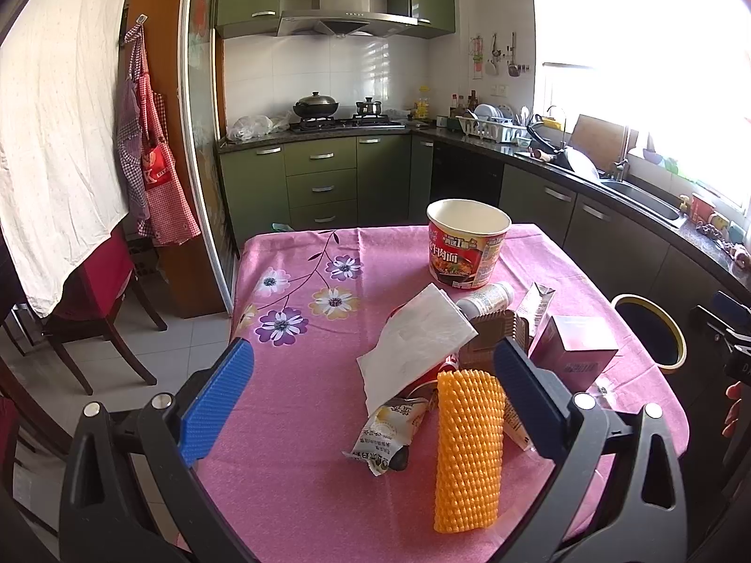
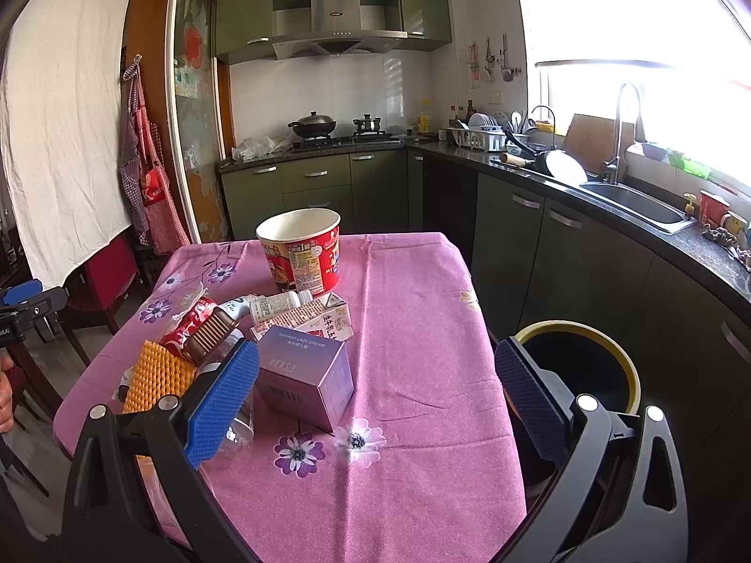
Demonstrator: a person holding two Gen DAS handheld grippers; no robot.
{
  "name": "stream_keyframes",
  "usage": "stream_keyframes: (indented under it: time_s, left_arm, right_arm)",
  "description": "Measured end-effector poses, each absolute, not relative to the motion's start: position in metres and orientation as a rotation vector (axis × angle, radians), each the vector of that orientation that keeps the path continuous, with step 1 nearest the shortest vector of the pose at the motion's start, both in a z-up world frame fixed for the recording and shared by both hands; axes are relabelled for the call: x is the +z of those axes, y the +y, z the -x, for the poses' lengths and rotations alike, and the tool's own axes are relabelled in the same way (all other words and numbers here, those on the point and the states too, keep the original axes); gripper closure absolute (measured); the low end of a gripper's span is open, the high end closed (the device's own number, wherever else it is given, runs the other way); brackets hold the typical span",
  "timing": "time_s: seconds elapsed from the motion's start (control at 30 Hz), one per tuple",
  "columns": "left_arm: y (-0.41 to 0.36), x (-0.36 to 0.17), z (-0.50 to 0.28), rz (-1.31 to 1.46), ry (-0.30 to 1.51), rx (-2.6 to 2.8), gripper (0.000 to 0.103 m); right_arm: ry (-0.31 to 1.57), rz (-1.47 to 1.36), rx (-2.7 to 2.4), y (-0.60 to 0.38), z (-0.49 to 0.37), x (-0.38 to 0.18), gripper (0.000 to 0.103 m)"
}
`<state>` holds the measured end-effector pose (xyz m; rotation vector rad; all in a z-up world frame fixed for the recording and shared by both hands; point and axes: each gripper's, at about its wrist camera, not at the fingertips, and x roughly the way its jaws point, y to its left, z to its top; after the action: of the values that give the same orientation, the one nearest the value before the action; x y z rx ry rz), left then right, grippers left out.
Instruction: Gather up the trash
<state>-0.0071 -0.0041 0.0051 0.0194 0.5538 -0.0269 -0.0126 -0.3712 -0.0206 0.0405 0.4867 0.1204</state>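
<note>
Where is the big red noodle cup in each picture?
Left wrist view: the noodle cup stands upright at the far end of the table, right of centre, behind the trash pile.
Right wrist view: the noodle cup stands at the far end too, but left of centre, behind the milk carton.
Shared landmark: the range hood on the back wall, above the cup in both.

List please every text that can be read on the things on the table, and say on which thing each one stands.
"RADIANT LAZY CREAM": top of the purple box.
"牛肉面": red noodle cup.
Milk carton: large Chinese characters, too tilted to read surely.
White bottle: fine print, too small.
Snack wrapper: print blurred.
Red can: script mostly hidden.
</note>
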Motion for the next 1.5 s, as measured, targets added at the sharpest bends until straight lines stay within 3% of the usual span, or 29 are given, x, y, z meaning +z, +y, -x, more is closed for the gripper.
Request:
stream_keyframes:
  time_s: [1.23, 1.5]
  left_arm:
    - [-0.005, 0.002, 0.003, -0.035, 0.559, -0.022, 0.006]
    - [-0.003, 0.001, -0.038, -0.083, 0.566, 0.011, 0.006]
  right_arm:
    - [0.494, -0.025, 0.121, -0.369, 0.006, -0.021, 0.004]
    - [0.496, 0.010, 0.225, -0.366, -0.035, 0.013, 0.004]
